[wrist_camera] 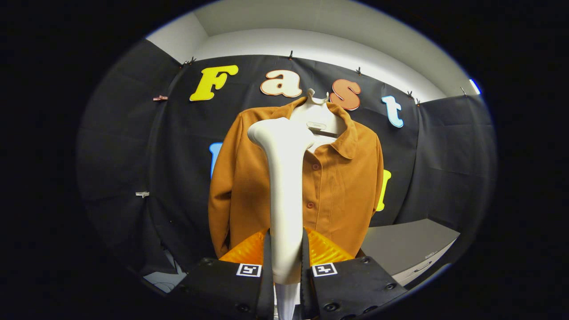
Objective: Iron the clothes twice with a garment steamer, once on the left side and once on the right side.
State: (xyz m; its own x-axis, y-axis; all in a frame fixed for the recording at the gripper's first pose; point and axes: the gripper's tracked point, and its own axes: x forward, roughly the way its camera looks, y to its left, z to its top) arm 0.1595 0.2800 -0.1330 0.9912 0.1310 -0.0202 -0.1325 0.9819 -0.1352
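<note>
A white steamer (284, 186) stands before a plain rust-orange jacket (342, 186).

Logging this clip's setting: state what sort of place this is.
Most likely a staged demo booth, not a home: black cloth wall clipped up as backdrop, an orange jacket hung for show, and the gripper shut on a white garment steamer.

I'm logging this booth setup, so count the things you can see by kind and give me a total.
Garment steamer, white, clamped between the gripper fingers: 1
Jacket, orange-brown, on a hanger beyond the steamer: 1
Hanger, white: 1
Grey cabinet beside the jacket: 1
Total: 4
</note>
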